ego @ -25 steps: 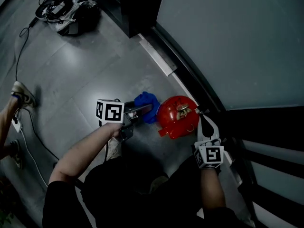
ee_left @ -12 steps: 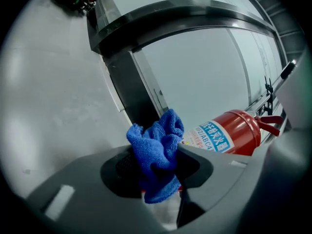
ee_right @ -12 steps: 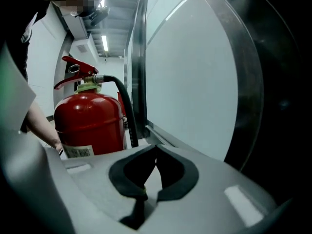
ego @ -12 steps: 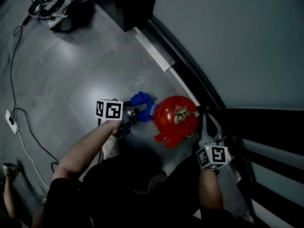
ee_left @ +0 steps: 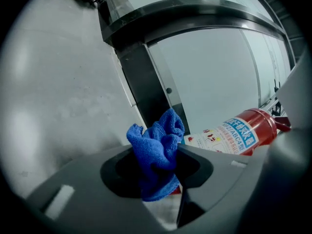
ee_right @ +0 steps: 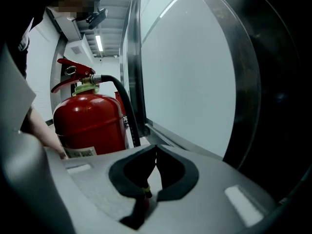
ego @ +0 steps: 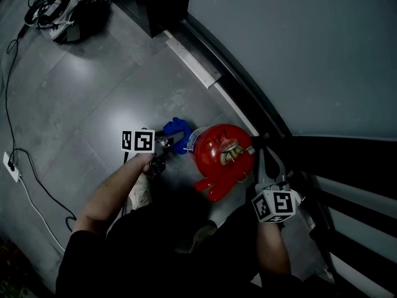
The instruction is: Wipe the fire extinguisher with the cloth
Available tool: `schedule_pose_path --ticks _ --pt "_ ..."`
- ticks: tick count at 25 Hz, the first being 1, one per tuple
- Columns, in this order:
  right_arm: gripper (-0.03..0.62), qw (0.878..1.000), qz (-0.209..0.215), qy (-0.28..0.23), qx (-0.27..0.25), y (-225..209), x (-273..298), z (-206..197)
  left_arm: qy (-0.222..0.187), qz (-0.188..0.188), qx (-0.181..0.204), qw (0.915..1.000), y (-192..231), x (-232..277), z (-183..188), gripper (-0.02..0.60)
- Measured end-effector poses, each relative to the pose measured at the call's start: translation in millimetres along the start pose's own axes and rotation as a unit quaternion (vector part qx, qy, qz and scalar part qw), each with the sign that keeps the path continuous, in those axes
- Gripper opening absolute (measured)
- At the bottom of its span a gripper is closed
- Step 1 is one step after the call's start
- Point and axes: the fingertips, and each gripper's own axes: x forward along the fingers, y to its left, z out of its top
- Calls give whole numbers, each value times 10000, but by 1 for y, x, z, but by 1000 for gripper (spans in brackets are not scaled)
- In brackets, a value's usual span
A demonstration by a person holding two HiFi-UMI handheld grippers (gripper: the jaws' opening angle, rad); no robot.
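Your left gripper (ego: 165, 146) is clenched on the cloth (ee_left: 157, 152) and your right gripper (ego: 260, 154) apparently pinches only the hose (ee_right: 123, 104), so wiping pressure may topple the leaning fire extinguisher (ego: 220, 154).

In the left gripper view, the left gripper (ee_left: 157, 155) hides the extinguisher's (ee_left: 239, 133) base at lower right; we cannot read its label's small print.

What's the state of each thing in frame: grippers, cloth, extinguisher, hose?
left gripper: shut on the cloth.
cloth: bunched up, beside the extinguisher's label; contact unclear.
right gripper: shut on the hose, apparently at its thin end.
hose: arcs down from the valve.
fire extinguisher: upright on the floor, beside the glass panel.
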Motion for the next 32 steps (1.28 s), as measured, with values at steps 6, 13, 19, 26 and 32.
schedule_pose_path --ticks 6,13,19,26,32 --pt "3 9997 -68 117 -210 -5 -5 -3 249 271 -228 9991 30 3 -19 170" --pt "3 9987 -392 228 -227 -25 -13 -9 489 424 -461 9968 56 16 -27 170" --pt "3 9982 -386 289 -357 -20 -8 -11 503 756 -342 9953 72 23 -29 170" --pt "3 9973 -398 358 -505 -23 1 -17 -562 -113 419 9975 1 -17 41 170" --pt "3 9988 -446 203 4 -34 11 -16 -1351 -2000 1588 9574 -187 -91 125 170"
